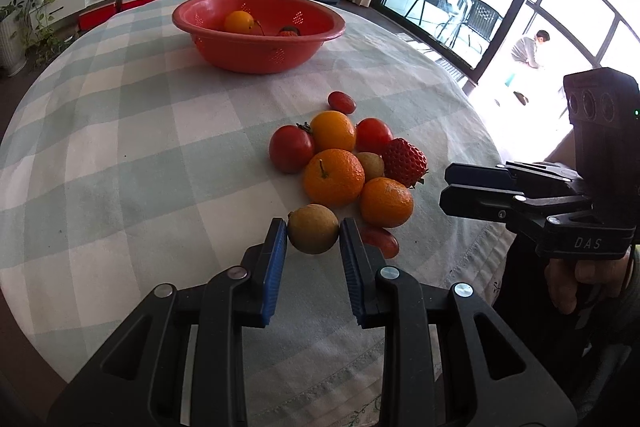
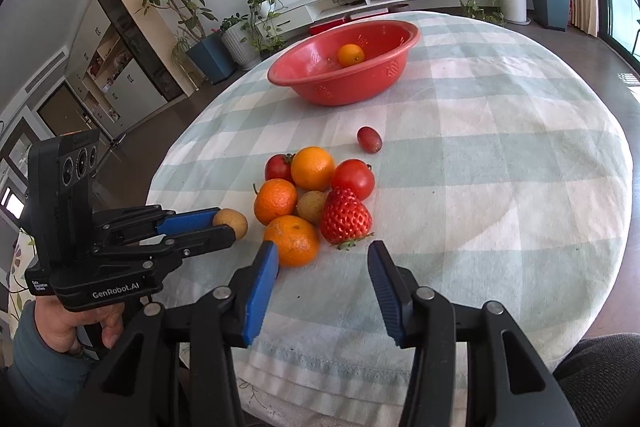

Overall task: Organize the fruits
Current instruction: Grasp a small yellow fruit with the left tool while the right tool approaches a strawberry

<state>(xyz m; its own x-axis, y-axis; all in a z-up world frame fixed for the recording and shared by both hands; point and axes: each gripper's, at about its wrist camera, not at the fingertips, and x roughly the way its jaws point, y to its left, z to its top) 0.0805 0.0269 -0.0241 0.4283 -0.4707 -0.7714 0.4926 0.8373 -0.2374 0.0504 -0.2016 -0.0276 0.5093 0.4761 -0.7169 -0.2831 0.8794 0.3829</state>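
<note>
Because the fruit is meant for the red bowl (image 1: 258, 27) across the table, the left gripper (image 1: 313, 239) is clamped on a small brown fruit (image 1: 313, 229) beside the pile. From the right wrist, the right gripper (image 2: 323, 259) stands released and empty before the strawberry (image 2: 345, 217), likely lining up its own pick.

Four oranges show: three (image 1: 334, 177) heaped on the surface, one (image 1: 239, 22) in the single red bowl (image 1: 256, 55) at twelve o'clock. Two tomatoes (image 1: 291, 149), two brown longans (image 1: 370, 166), two red grapes (image 1: 342, 102) and two strawberries (image 1: 403, 162), one of them in the bowl.
</note>
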